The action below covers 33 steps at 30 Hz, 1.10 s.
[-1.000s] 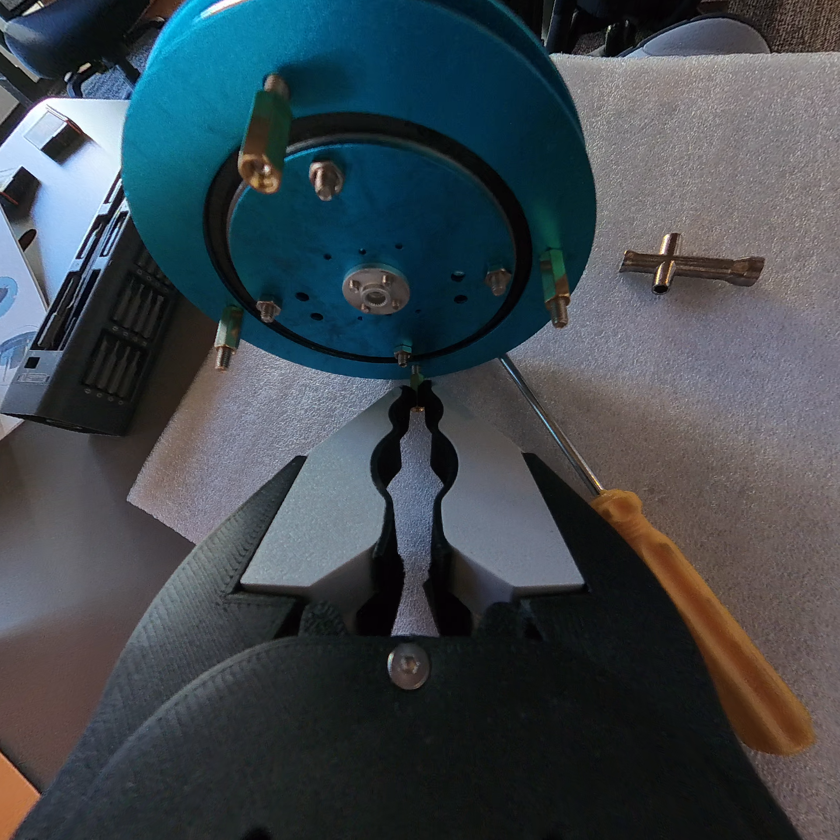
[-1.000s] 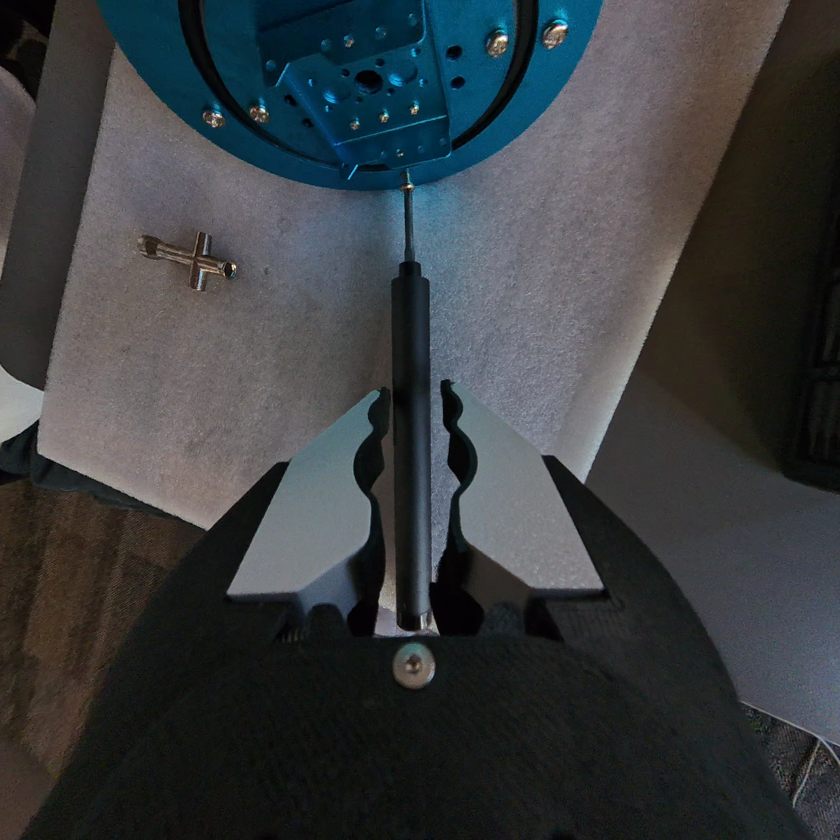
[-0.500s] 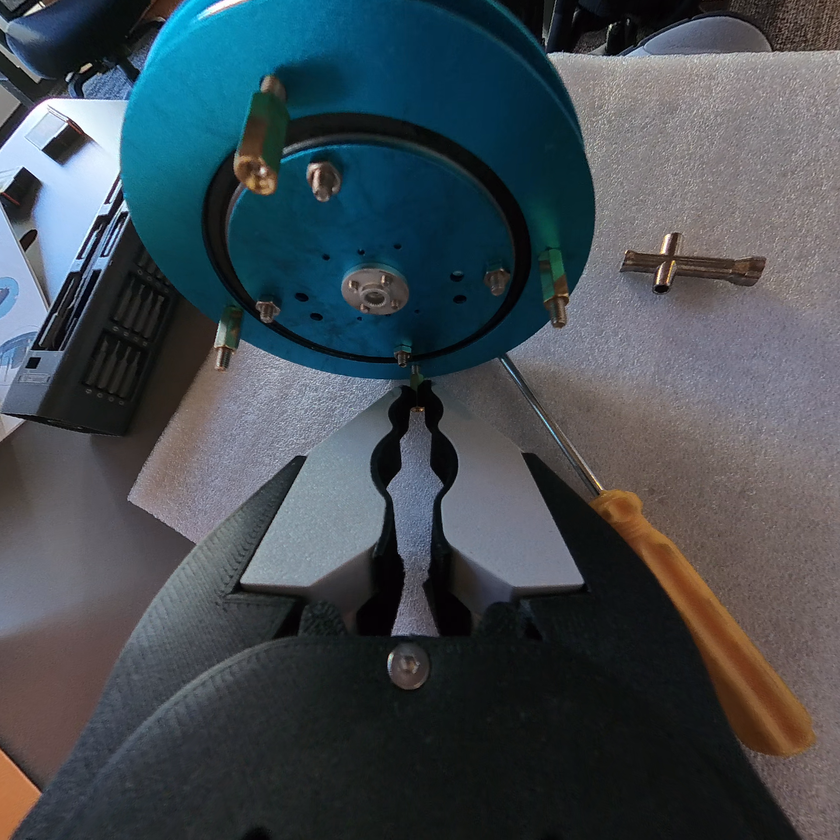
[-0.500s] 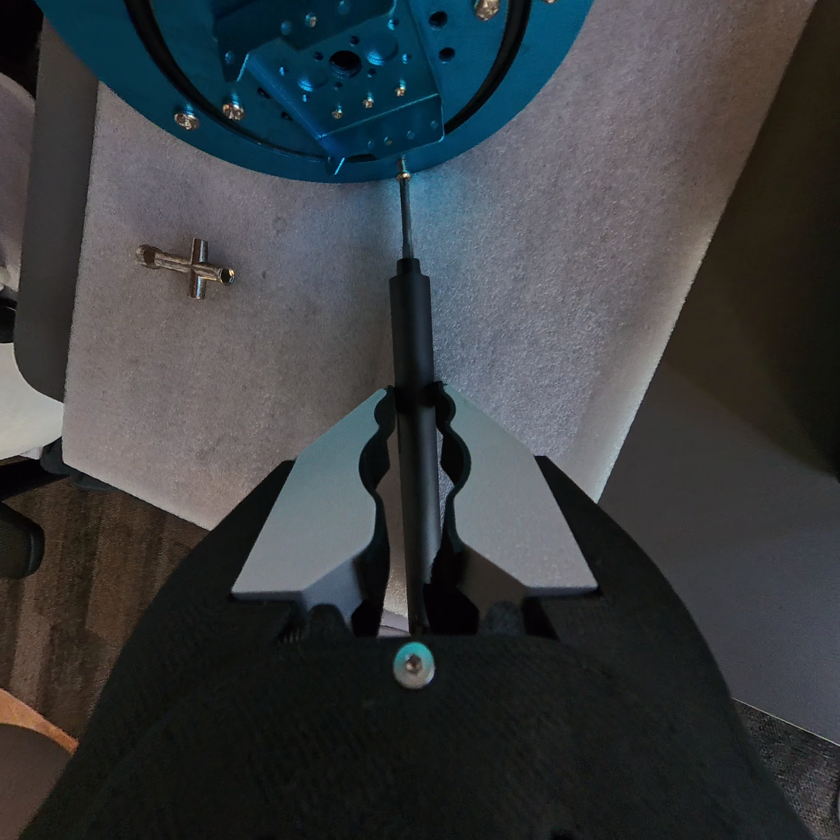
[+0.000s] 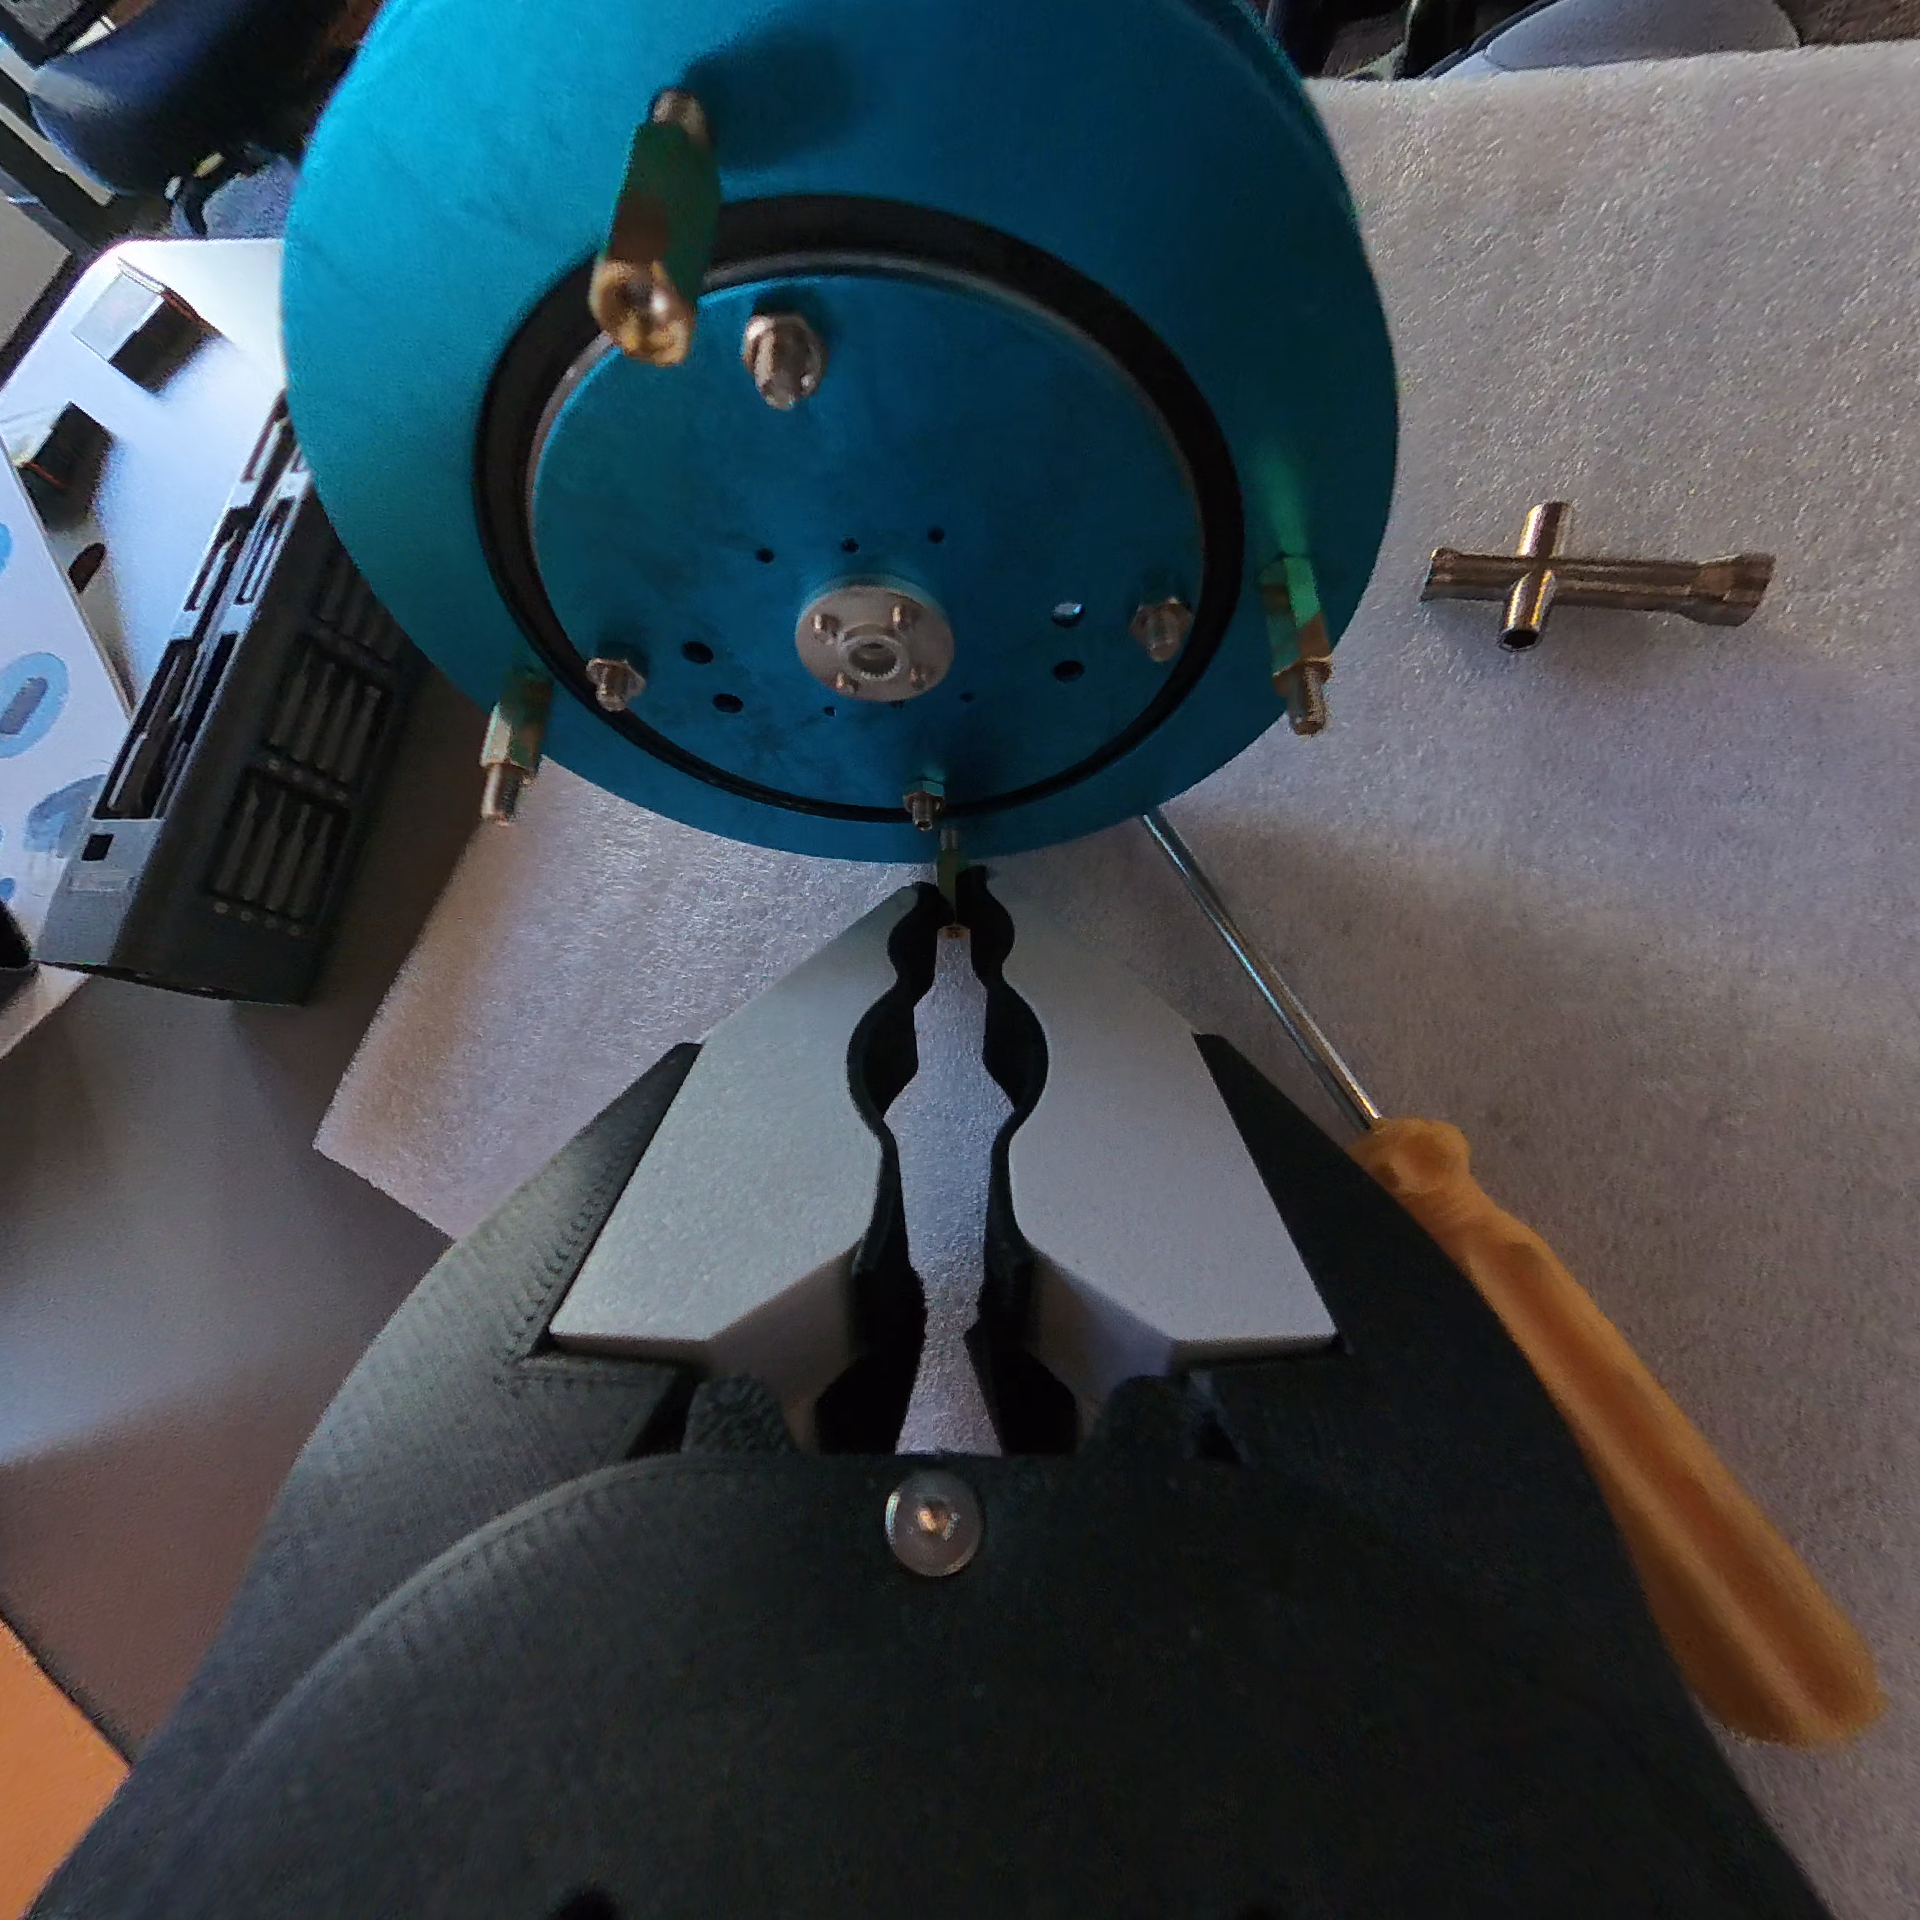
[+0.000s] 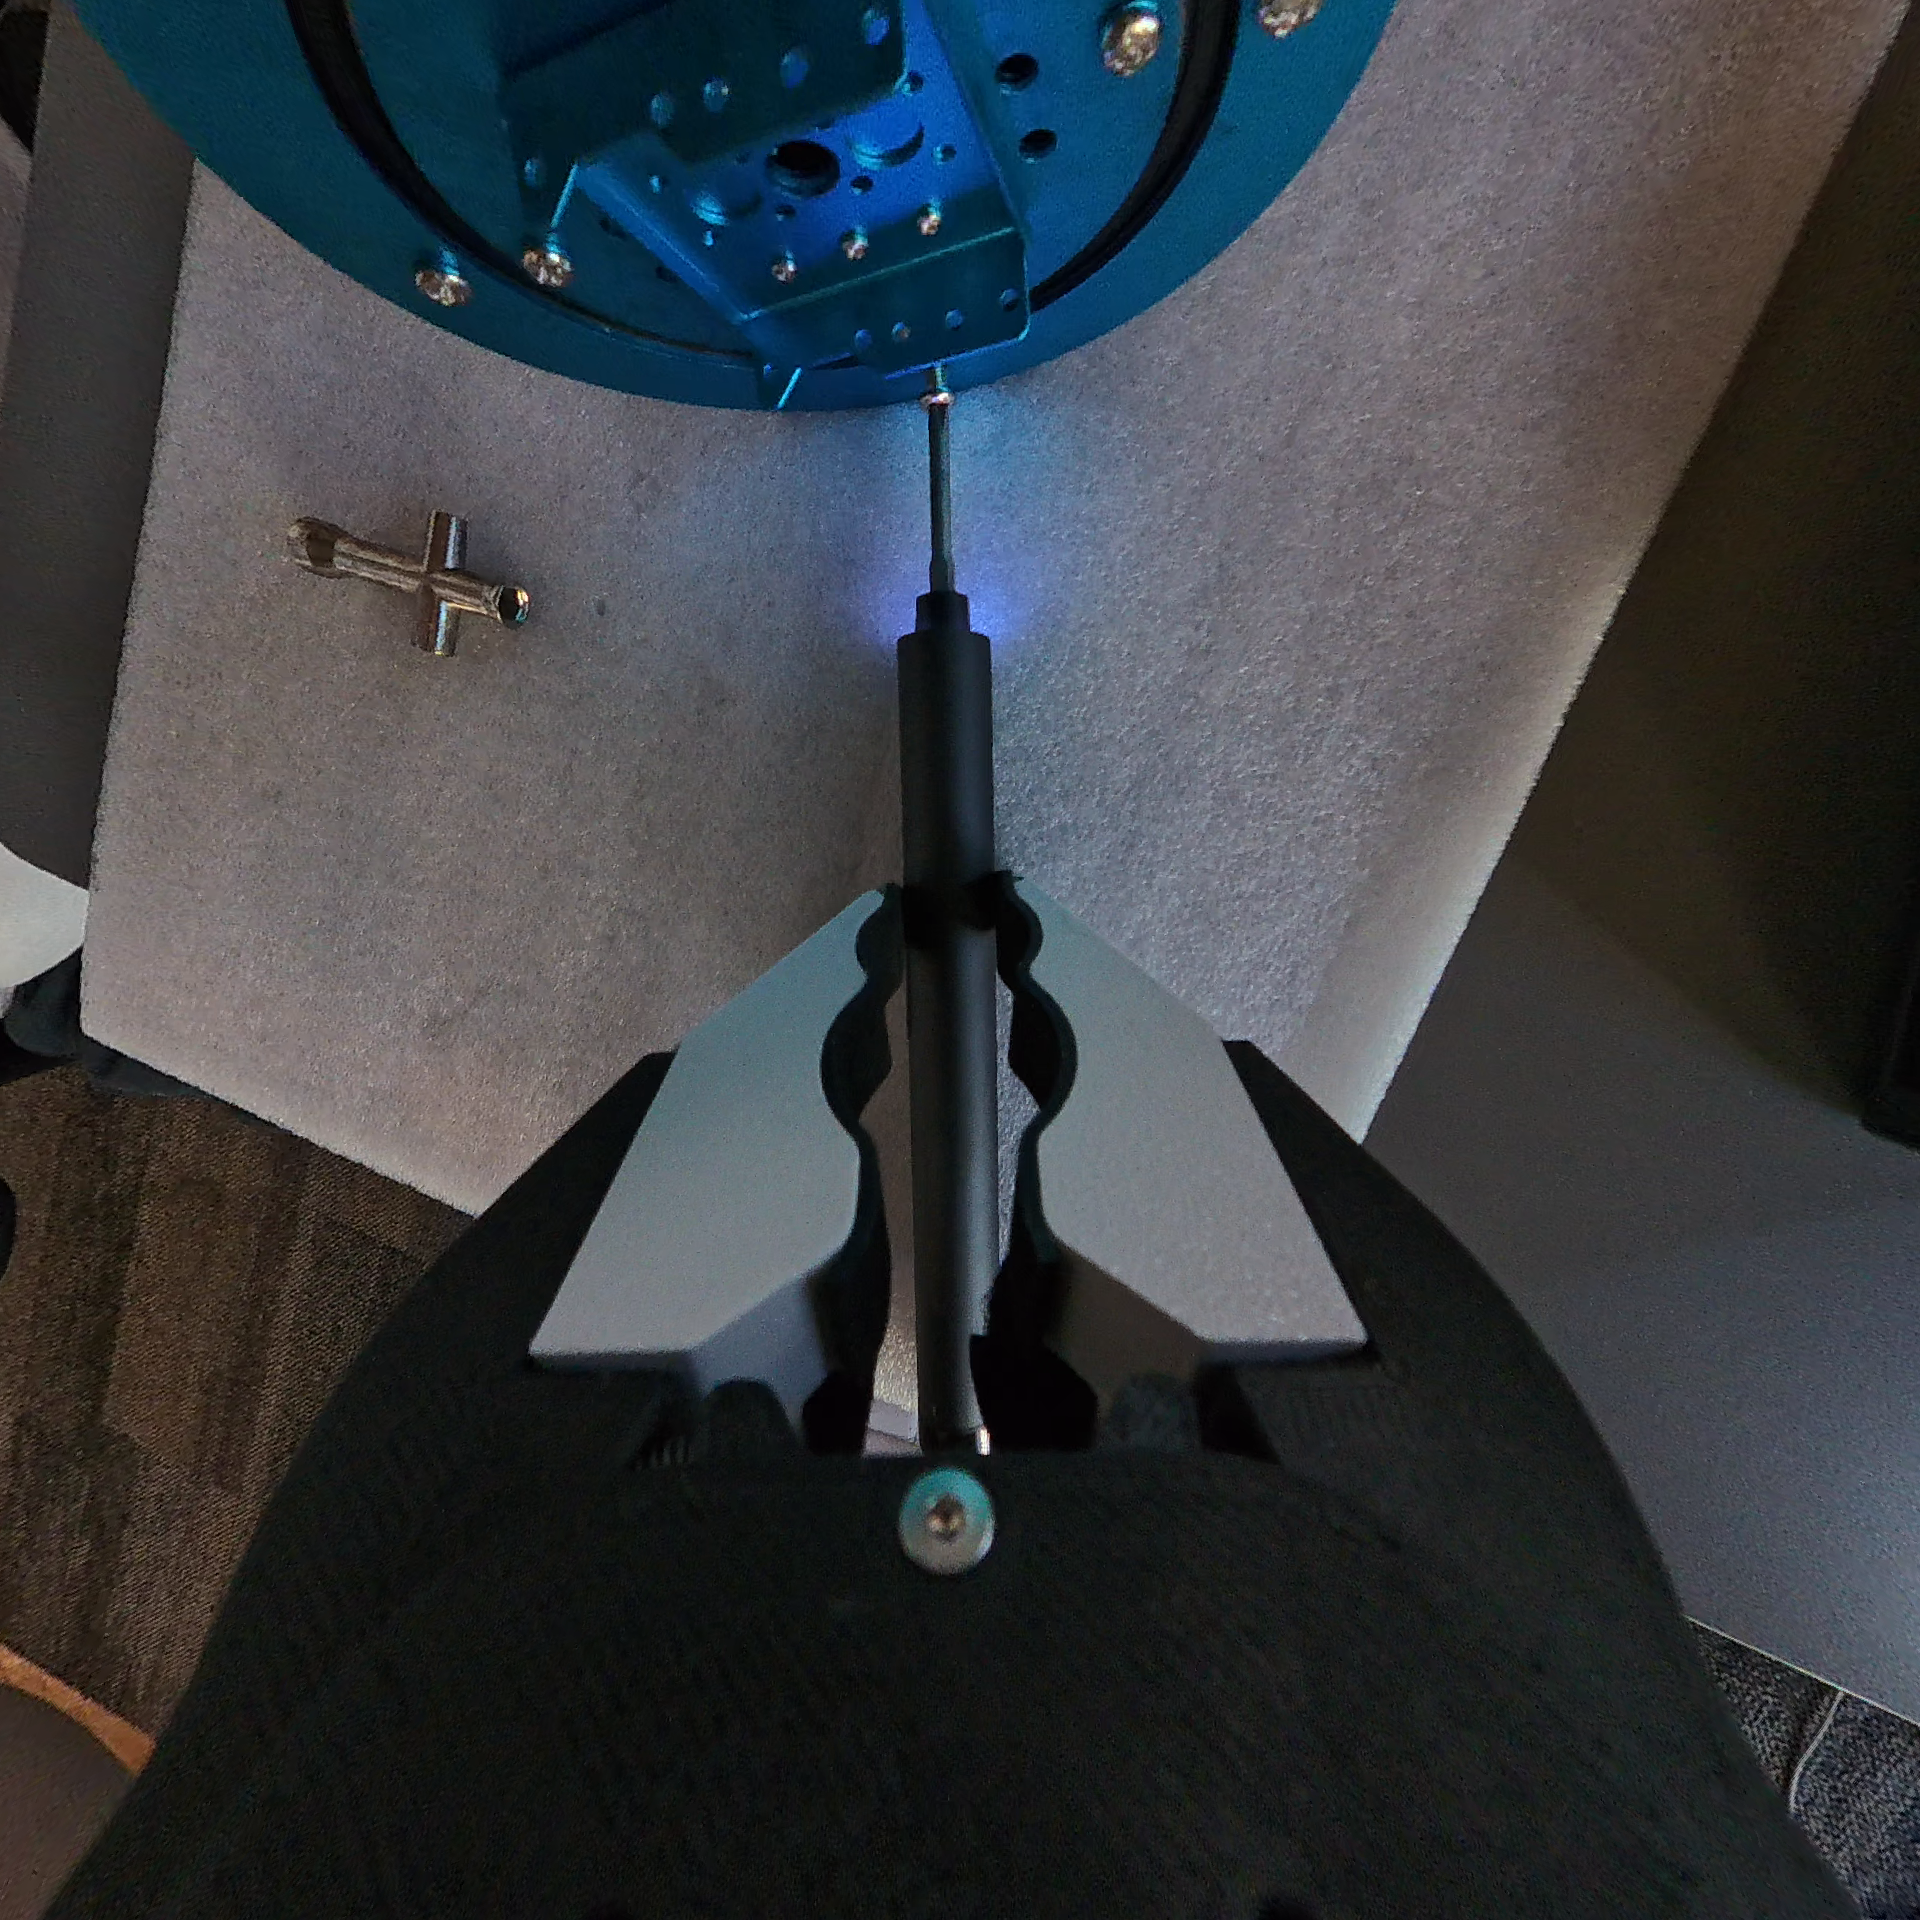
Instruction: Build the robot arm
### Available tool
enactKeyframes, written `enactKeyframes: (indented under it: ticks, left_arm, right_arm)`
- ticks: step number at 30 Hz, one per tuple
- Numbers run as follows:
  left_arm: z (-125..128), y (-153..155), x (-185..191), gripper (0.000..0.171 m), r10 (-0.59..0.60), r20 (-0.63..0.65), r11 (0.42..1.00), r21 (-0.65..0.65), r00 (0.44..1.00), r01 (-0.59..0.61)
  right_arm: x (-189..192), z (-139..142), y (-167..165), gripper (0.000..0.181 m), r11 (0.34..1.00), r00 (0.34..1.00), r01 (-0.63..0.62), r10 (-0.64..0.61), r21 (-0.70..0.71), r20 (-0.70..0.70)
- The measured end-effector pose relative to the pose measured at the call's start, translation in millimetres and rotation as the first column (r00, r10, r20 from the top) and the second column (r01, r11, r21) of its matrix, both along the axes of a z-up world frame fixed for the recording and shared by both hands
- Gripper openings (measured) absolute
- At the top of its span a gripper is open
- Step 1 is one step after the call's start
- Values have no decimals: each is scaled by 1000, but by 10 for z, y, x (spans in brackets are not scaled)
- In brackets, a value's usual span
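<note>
A round blue metal disc assembly with brass standoffs stands on edge over white foam. My left gripper is shut on the brass standoff at the disc's lower rim. In the right wrist view the disc's other face shows a blue bracket. My right gripper is shut on a black electric screwdriver. Its thin bit meets a small screw at the disc's lower edge, and a bluish light glows at the bit's base.
A yellow-handled screwdriver lies on the white foam mat to my left gripper's right. A metal cross wrench lies on the mat, also seen in the right wrist view. A black bit case sits left, off the mat. My right fingertips sit around 11 cm from my left ones.
My right gripper closed from loosely open onto the black screwdriver and shifted slightly; a bluish light now shows at the bit's base. The left gripper and disc have barely moved.
</note>
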<state>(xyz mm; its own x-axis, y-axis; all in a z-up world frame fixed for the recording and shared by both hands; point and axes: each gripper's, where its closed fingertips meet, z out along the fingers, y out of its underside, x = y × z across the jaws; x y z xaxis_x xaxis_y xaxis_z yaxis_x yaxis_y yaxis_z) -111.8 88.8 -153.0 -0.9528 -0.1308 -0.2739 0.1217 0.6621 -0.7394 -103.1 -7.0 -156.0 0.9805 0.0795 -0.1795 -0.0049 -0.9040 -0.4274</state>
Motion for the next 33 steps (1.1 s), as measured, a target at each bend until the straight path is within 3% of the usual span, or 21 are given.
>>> enactKeyframes:
  ticks: [33]
  left_arm:
    - [-10,3,34,4,7,96,999,53,995,-13]
  right_arm:
    - [8,6,23,15,1000,1000,14,-13,20,-11]
